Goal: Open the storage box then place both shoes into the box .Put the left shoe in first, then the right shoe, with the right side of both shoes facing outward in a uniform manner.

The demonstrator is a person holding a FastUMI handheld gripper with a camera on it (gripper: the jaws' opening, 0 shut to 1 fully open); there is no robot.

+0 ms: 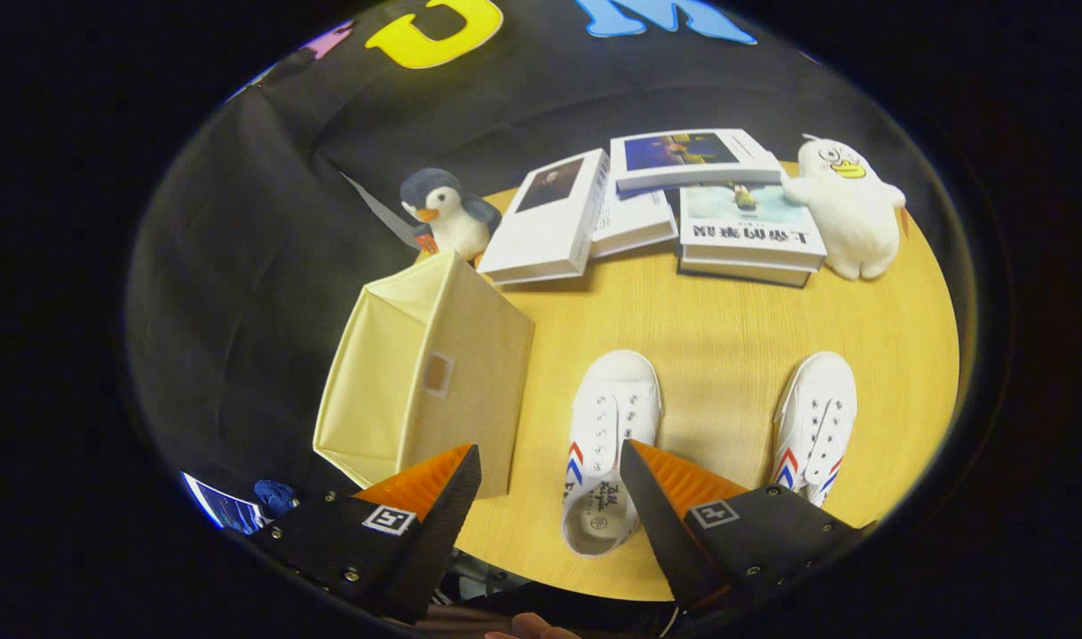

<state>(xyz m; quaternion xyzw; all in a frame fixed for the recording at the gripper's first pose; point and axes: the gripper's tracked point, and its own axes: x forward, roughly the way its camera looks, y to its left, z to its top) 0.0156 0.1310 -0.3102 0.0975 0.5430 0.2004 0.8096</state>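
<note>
A cream fabric storage box [425, 373] stands on the round wooden table [718, 311], just ahead of my left finger [434, 484]. Its lid looks closed, with a small label patch on its near face. Two white canvas shoes with red and blue stripes lie toes pointing away. One shoe [604, 444] sits between my fingers, close to the right finger [669, 484]. The other shoe [816, 426] lies beyond and to the right of that finger. My gripper [549, 461] hovers above the table's near edge, open, holding nothing.
Several books [656, 209] lie at the table's far side. A penguin plush [447, 213] stands behind the box, and a white duck plush [847, 204] sits to the right of the books. A fingertip shows just below the gripper.
</note>
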